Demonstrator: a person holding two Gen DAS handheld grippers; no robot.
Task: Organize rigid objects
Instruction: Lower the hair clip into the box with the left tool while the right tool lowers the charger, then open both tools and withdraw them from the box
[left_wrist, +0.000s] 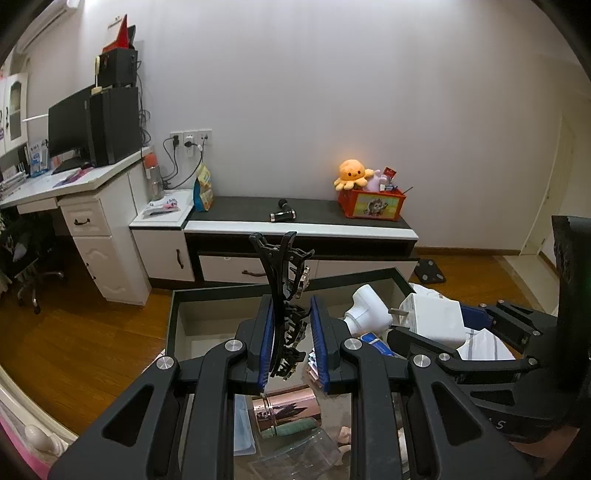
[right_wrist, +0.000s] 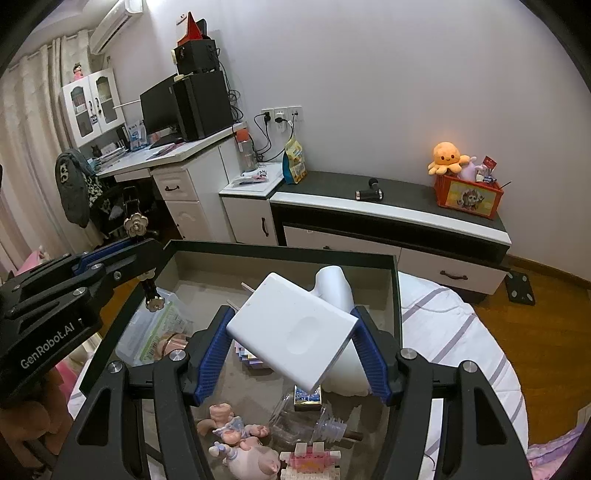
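A dark-rimmed storage box sat on a striped bed, holding dolls, a clear jar and a white bottle. Above the box, the right claw was clenched on a tilted white power adapter. Beside it, the left claw gripped a black hair clip, standing upright between its blue pads.

One hair claw, one white power bank, one tray, two dolls
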